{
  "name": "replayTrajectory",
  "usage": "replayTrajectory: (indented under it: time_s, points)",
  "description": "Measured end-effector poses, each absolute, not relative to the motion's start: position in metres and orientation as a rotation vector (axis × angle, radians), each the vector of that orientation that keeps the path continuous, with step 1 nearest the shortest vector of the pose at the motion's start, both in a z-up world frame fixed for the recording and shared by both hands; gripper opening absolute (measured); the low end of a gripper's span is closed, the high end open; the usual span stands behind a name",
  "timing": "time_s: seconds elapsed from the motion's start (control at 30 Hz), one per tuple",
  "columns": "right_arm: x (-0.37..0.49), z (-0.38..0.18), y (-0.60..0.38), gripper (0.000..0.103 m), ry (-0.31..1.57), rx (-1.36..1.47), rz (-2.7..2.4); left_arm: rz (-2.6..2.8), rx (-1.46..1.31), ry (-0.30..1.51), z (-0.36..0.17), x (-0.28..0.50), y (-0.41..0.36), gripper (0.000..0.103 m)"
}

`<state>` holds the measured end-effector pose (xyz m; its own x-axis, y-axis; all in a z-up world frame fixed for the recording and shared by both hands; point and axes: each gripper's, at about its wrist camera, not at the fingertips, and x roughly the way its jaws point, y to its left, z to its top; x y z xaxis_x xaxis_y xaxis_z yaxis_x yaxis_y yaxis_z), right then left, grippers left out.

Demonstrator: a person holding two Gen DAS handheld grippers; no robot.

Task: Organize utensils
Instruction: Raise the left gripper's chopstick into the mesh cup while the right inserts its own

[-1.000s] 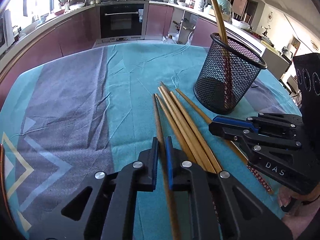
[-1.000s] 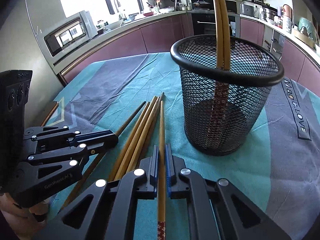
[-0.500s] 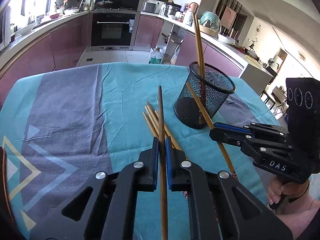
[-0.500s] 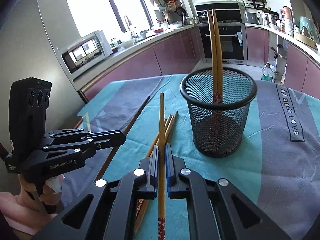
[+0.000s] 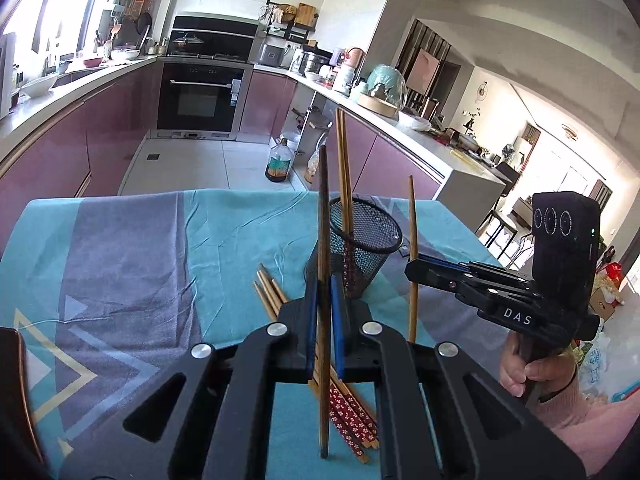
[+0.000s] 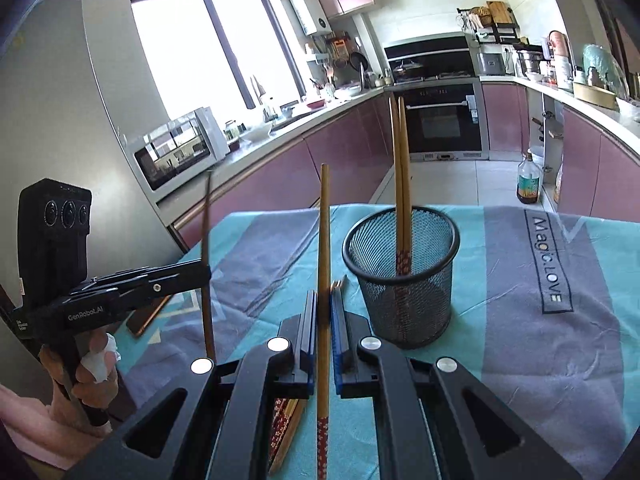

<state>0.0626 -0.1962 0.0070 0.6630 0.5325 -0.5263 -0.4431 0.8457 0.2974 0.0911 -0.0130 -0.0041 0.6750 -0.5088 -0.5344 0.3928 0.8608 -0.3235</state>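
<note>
Chopsticks (image 5: 323,240) (image 6: 324,248) stand clenched in each hand-held gripper, marked "DAS" (image 5: 412,272) and "GenRobot.AI" (image 6: 206,270).

Right gripper (image 6: 324,312), lower centre, clamped a light chopstick (image 6: 323,264) upright. Mesh holder (image 6: 400,280), right of centre, contained two chopsticks (image 6: 401,184). Left gripper (image 6: 202,270), at left, pinched a dark chopstick (image 6: 206,240) above the striped tablecloth (image 6: 540,360).
</note>
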Motion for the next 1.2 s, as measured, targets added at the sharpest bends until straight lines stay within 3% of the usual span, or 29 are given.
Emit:
replayTrajectory:
  time_s: [0.9, 1.2]
  points:
    - [0.077, 0.100, -0.231, 0.005, 0.372, 0.100, 0.487, -0.563, -0.210, 0.419, 0.102, 0.131, -0.038, 0.007]
    - [0.102, 0.105, -0.234, 0.005, 0.365, 0.087, 0.447, -0.548, -0.197, 0.414, 0.114, 0.164, -0.065, 0.007]
